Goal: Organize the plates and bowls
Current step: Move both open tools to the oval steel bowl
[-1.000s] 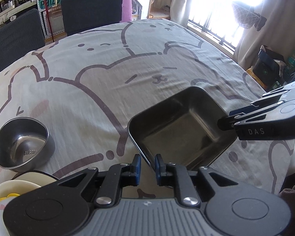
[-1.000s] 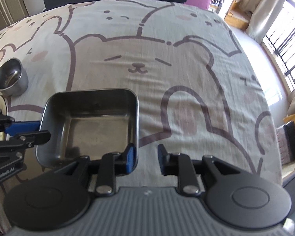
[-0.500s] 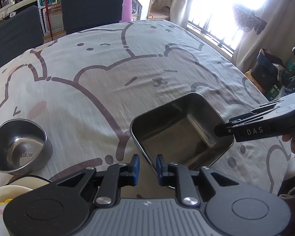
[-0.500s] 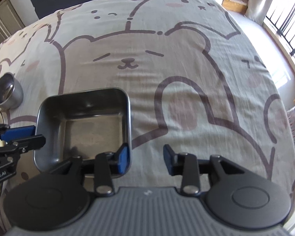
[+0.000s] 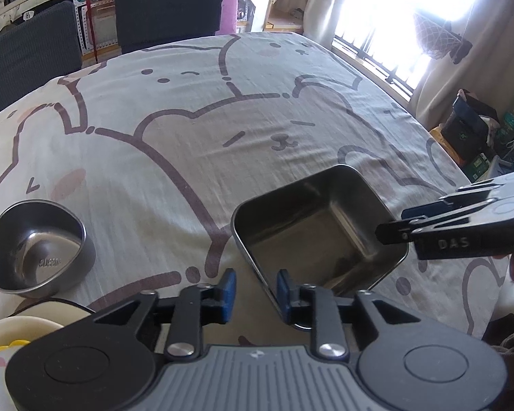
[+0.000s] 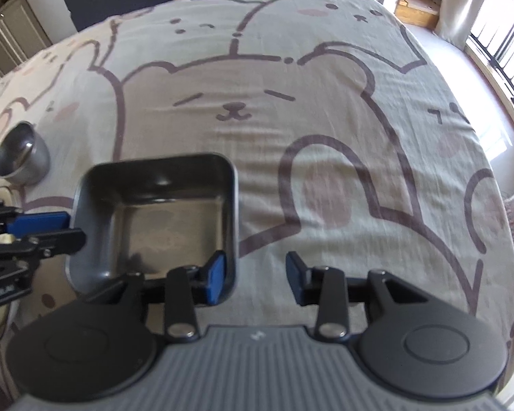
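Two hand-held grippers stood at opposite walls of the square stainless-steel dish (image 5: 320, 236), which rested flat on the surface under a grey cloth printed with bear outlines (image 5: 195, 144). The left hand-held gripper (image 5: 255, 293) had just been opening; the near wall of the dish was between its blue pads, but they no longer pressed on it. The right hand-held gripper (image 6: 255, 275) had also just been opening and stood wider, one pad inside the dish and one outside, holding nothing. Probably both were letting go because the dish had been set where it should stay. To the left, well apart, stood a small round steel bowl (image 5: 36, 243), and nearer the edge some pale round dishes with a yellow piece (image 5: 13, 337). Nothing lay between them and the square dish.
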The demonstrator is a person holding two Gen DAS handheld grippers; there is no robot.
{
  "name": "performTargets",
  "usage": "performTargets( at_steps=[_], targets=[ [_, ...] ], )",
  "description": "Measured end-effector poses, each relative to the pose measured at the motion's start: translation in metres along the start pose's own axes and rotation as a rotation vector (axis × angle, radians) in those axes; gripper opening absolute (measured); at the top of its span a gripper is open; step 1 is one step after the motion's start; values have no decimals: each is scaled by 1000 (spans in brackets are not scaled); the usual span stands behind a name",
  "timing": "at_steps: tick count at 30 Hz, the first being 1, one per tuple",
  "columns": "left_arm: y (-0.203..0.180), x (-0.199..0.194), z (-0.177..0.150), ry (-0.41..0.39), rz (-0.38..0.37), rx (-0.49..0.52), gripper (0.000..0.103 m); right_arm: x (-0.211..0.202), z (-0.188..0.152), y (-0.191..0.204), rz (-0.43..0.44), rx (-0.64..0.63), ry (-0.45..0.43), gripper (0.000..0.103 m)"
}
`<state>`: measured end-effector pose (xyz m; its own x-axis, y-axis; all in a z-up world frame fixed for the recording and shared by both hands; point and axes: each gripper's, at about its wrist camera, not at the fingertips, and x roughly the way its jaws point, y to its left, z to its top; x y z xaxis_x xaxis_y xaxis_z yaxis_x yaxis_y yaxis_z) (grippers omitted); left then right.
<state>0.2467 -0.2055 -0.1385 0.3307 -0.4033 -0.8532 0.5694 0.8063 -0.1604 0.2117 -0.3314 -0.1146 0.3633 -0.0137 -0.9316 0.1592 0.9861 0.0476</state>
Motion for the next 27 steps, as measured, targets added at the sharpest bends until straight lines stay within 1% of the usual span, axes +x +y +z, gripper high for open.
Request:
performTargets(
  at_steps=[2,4,6,12,13,14,17,18,22,27],
  targets=[
    [0,-1,-1,2,-2,-5,40,-6,-1,-1,15,5,-21,49],
    [0,-3,-1,4,-5,-12,45,-12,-1,-2,8,12,-43,52],
    [-1,-6,-2,1,-5,-18,54,-18,-2,-4,7,21,-67,56],
    [-3,-19,-4,-25,-5,-33,76,-30,-5,-8,-4,25,-97,69],
    [-3,-23,-4,-32,-6,-35,77,-33,-6,-9,-6,29,-101,74],
    [-3,-26,-5,-39,-7,-37,80,-36,-7,-10,-5,33,-109,76],
    [-1,-39,-6,-71,-17,-44,94,-46,-11,-13,2,46,-143,89],
    [0,-44,-6,-89,-24,-47,97,-51,-12,-13,0,49,-162,91],
    [6,-66,-6,-151,-34,-70,101,-68,-17,-14,5,70,-234,103],
    [18,-97,-6,-239,-15,-80,103,-90,-20,-7,29,109,-335,103]
  ],
)
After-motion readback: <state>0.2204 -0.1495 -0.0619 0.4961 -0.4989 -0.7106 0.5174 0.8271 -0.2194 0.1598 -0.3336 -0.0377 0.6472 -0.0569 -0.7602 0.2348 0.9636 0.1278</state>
